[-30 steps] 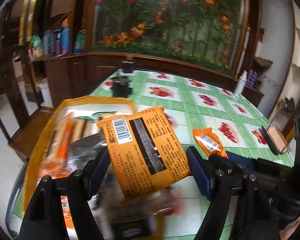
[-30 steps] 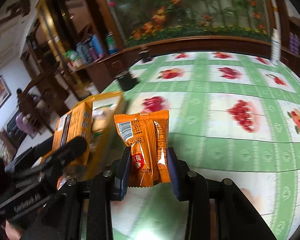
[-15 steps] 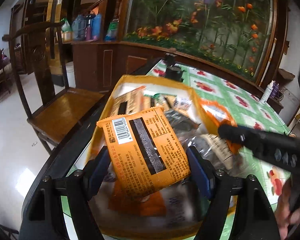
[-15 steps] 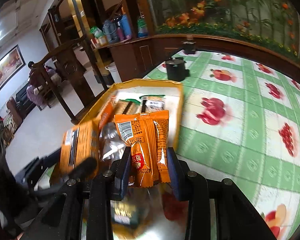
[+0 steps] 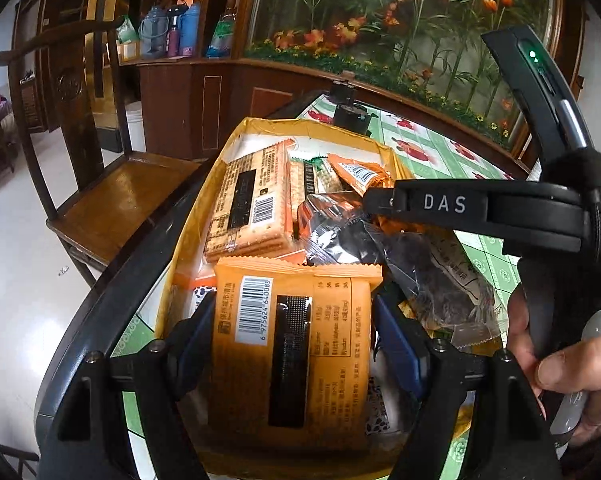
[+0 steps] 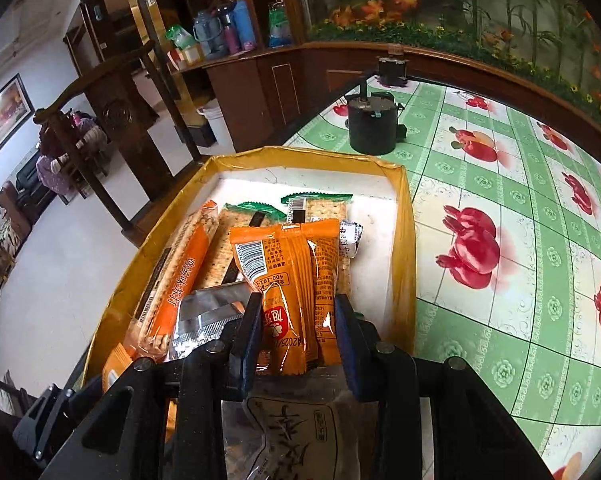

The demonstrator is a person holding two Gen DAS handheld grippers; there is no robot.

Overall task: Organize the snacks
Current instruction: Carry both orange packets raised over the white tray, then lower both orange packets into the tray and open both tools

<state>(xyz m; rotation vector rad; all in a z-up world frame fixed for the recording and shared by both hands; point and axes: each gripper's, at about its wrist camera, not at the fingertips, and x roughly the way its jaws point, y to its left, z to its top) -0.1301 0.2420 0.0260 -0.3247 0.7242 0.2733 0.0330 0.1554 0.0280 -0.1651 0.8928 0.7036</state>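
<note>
Both claws, over the open green desk a second ago, now hang above the yellow box (image 6: 405, 240) at the desk's left edge. The left claw (image 5: 292, 336) still pinches the large orange packet (image 5: 290, 344), now turned upright with its barcode at top left; part of the number reads 975624. The right claw (image 6: 296, 330) still pinches the small orange packet (image 6: 296, 284), printed "400-101" under its barcode. The right tool's arm (image 5: 444, 204) crosses the left view, marked "DAS". The box is crowded with cracker packs (image 5: 252, 204) and a clear dark bag (image 5: 420, 264); only its far white floor (image 6: 300, 184) is bare. A black pot (image 6: 372, 124) stands just beyond the far rim.
</note>
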